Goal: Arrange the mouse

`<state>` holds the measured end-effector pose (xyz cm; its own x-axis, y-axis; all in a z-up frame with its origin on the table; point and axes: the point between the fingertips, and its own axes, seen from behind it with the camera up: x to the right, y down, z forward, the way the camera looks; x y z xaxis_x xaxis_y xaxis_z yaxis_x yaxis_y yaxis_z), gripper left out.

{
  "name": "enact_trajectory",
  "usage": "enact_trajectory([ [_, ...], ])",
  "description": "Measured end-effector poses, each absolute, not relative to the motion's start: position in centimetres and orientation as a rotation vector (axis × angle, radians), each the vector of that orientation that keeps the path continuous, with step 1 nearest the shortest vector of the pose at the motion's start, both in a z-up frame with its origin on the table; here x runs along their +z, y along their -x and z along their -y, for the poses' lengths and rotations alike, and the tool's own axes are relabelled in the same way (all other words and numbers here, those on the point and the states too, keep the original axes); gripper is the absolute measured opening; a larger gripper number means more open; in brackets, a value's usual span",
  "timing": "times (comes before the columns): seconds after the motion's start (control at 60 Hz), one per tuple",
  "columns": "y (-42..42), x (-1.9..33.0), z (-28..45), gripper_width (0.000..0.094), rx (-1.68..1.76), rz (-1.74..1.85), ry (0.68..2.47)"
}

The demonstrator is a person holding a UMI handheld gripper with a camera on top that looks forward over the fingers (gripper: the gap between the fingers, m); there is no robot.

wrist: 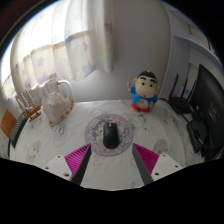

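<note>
A dark computer mouse lies on a round patterned mouse mat on the white table. My gripper is open, its two fingers with magenta pads spread wide. The mouse lies just ahead of the fingers, centred between them, and nothing is held.
A cartoon boy figure stands beyond the mat to the right. A white kettle or jug stands to the left. Dark equipment sits at the right edge of the table. Curtains hang behind.
</note>
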<state>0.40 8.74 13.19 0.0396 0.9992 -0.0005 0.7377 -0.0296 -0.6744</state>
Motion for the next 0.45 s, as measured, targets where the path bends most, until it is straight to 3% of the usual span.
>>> enact_trajectory([
  [0.217,-7.1,16.3,-7.3,0.0850,0.679,1.829,1.773],
  [0.45,-6.9,16.9,-7.6,0.0853,0.682,1.811,1.742],
])
